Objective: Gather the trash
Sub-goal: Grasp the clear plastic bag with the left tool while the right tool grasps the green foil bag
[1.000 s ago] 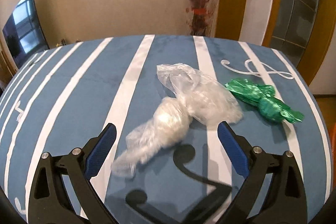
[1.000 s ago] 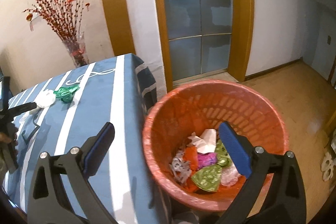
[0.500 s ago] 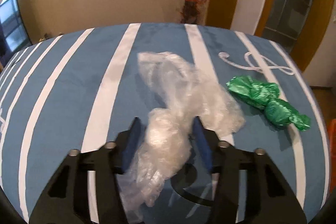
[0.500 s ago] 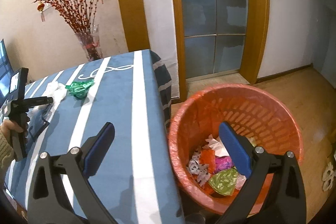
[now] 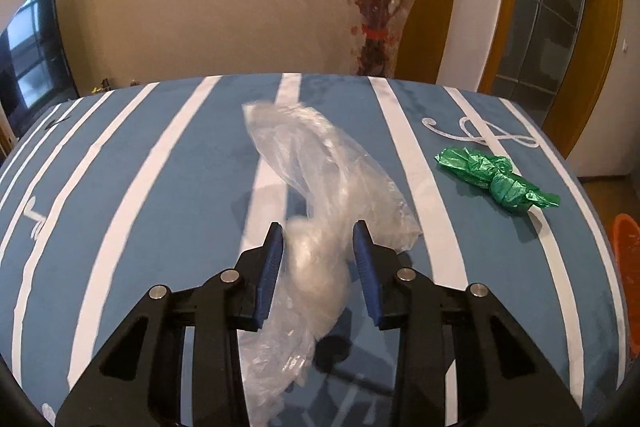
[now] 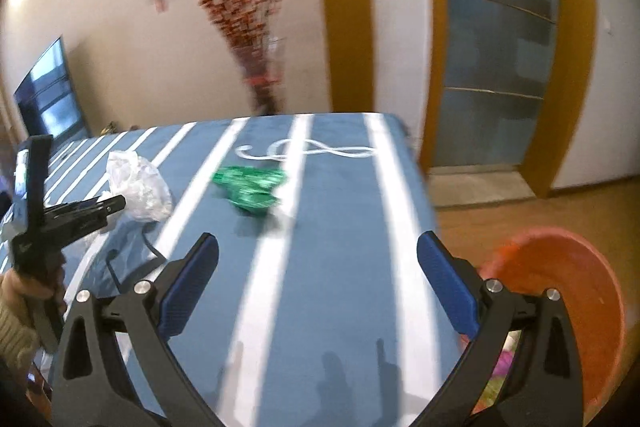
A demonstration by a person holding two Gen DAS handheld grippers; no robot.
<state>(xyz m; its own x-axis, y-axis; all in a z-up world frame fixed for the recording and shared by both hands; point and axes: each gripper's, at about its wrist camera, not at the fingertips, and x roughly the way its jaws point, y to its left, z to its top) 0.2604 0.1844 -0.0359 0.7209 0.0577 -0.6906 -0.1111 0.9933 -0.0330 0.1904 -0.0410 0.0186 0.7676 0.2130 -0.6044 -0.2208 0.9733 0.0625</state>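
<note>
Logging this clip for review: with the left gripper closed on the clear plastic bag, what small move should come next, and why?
Probably lift the left gripper a little and carry it right, toward the orange trash basket. Its pads are pinched on the clear plastic bag, whose loose end trails over the striped tablecloth. The basket stands off the table's right edge. The right gripper is open, facing the green wrapper.

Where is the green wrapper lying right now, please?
The green wrapper lies on the striped tablecloth, right of the clear plastic bag, just below the white scroll motif.
</note>
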